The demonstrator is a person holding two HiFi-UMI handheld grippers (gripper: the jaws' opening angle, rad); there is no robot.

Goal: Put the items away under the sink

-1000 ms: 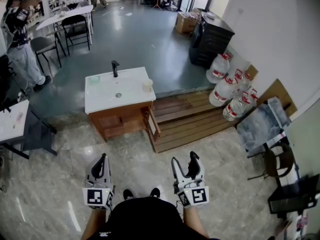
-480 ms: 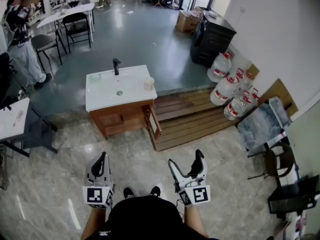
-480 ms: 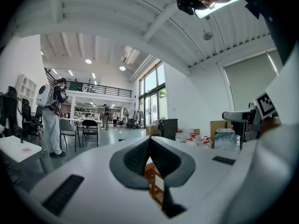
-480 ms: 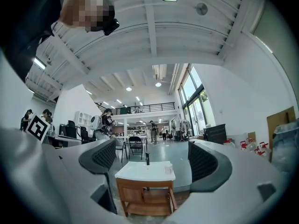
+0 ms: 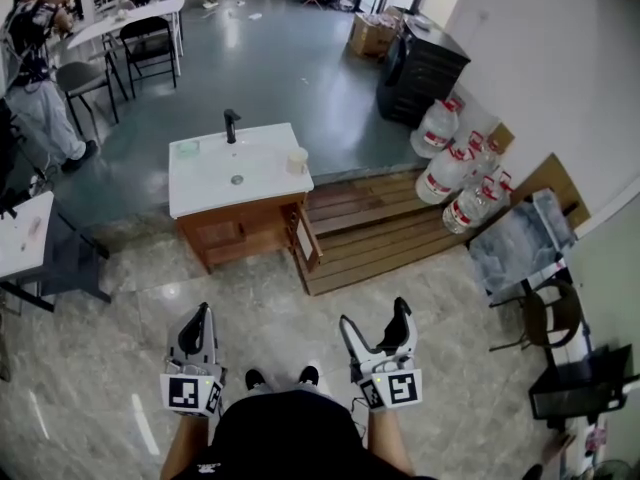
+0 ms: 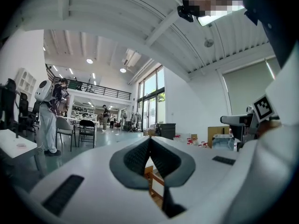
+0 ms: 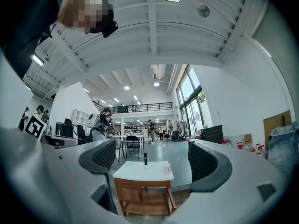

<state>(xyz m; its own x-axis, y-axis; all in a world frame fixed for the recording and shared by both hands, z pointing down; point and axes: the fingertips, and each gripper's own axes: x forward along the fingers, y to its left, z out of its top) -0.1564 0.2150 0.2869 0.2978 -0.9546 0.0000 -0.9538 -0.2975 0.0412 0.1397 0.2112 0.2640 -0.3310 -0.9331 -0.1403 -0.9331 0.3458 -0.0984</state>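
Note:
A small wooden sink cabinet (image 5: 236, 232) with a white basin top (image 5: 215, 180) stands a few steps ahead of me; one door (image 5: 305, 240) hangs open at its right side. On the top are a black faucet (image 5: 231, 126), a pale cup (image 5: 297, 160) and a small green item (image 5: 187, 149). My left gripper (image 5: 203, 314) is held low and level, its pads (image 6: 140, 155) closed together on nothing. My right gripper (image 5: 375, 316) has just been opening; its jaws stand wide with nothing between them. In the right gripper view (image 7: 152, 160) the sink cabinet (image 7: 142, 195) shows far off between them.
A wooden pallet platform (image 5: 375, 233) lies right of the cabinet, with large water bottles (image 5: 450, 173) and a black cabinet (image 5: 420, 68) behind it. A white table (image 5: 20, 238) and chairs stand at the left, near a person (image 5: 30, 68). A chair (image 5: 545, 318) is at the right.
The right gripper's jaws have spread wider than in the earliest frame. Both grippers stay in about the same place, and the view has tipped slightly.

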